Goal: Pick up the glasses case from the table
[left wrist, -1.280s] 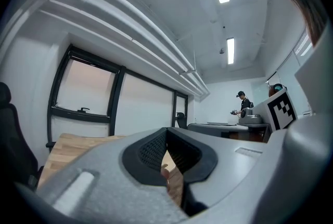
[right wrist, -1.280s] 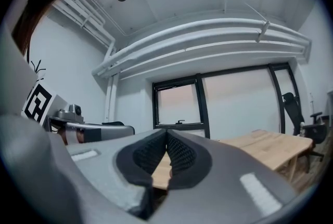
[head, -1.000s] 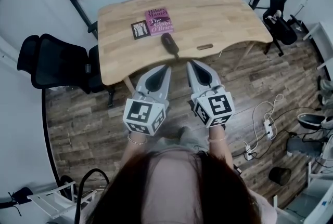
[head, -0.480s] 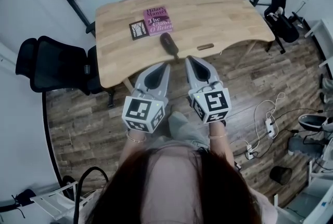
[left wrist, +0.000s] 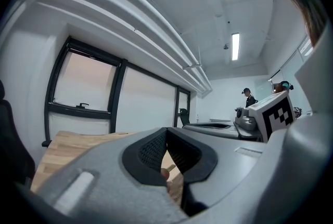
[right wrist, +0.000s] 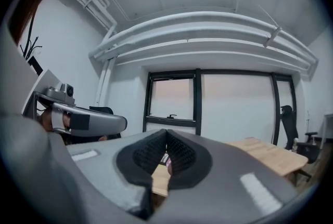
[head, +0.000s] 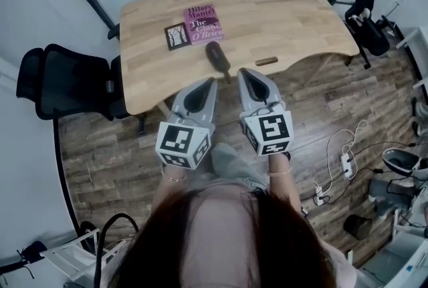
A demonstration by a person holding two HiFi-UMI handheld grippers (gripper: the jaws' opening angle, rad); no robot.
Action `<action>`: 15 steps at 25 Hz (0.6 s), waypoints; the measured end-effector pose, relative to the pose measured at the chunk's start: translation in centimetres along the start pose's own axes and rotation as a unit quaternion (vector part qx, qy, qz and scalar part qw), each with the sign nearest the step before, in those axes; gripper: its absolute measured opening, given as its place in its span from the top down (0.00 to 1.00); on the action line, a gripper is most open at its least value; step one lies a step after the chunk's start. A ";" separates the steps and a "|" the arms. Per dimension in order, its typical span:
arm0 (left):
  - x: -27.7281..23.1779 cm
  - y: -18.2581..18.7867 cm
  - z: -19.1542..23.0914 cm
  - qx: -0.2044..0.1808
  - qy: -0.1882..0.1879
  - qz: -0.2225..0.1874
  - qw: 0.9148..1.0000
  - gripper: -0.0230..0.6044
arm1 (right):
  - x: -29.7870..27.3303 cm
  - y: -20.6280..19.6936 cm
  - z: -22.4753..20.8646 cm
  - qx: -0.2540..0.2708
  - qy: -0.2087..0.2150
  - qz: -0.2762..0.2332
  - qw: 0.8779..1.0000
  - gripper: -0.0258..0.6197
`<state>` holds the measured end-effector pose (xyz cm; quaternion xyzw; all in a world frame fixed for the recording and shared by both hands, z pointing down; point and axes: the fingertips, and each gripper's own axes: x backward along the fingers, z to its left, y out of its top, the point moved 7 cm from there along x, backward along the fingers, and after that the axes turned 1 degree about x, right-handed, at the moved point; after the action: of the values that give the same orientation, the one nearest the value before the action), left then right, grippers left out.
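Two closed claws (head: 212, 80) (head: 242, 71) (empty) hover near glasses case (head: 217, 59).

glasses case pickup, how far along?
Done: nothing; the dark oblong glasses case lies untouched on the light wooden table, near the pink book. In hand: left tool and right tool point toward it at the table's front edge, jaws together, empty. Left: reach, open, grip, lift.
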<state>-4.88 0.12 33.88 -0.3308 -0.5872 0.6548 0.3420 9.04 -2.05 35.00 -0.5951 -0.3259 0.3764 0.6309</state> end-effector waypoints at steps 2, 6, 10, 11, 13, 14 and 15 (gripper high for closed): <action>-0.7 -0.2 0.4 0.000 0.004 0.001 1.000 0.95 | -0.7 -0.3 -0.4 0.002 0.002 0.004 1.000 0.96; -2.0 -0.4 1.6 0.002 0.010 0.004 1.000 0.95 | -2.4 -0.9 -0.9 0.004 0.006 0.012 1.000 0.96; -3.2 -0.3 3.0 0.001 0.015 0.005 1.000 0.95 | -4.1 -1.3 -1.4 0.010 0.009 0.020 1.000 0.96; -3.5 -0.3 3.3 0.002 0.016 0.006 1.000 0.95 | -4.5 -1.4 -1.5 0.011 0.010 0.023 1.000 0.96; -4.1 -0.4 4.0 0.005 0.019 0.007 1.000 0.95 | -5.3 -1.6 -1.8 0.013 0.012 0.028 0.999 0.96; -4.4 -0.4 4.3 0.005 0.020 0.008 1.000 0.95 | -5.6 -1.8 -1.9 0.013 0.013 0.030 0.999 0.96; -4.7 -0.5 4.6 0.005 0.021 0.009 1.000 0.95 | -6.1 -1.9 -2.1 0.013 0.014 0.033 0.999 0.96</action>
<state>-6.13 -6.27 34.90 -0.3481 -0.5733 0.6539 0.3502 7.94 -8.35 36.97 -0.6023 -0.2920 0.3932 0.6304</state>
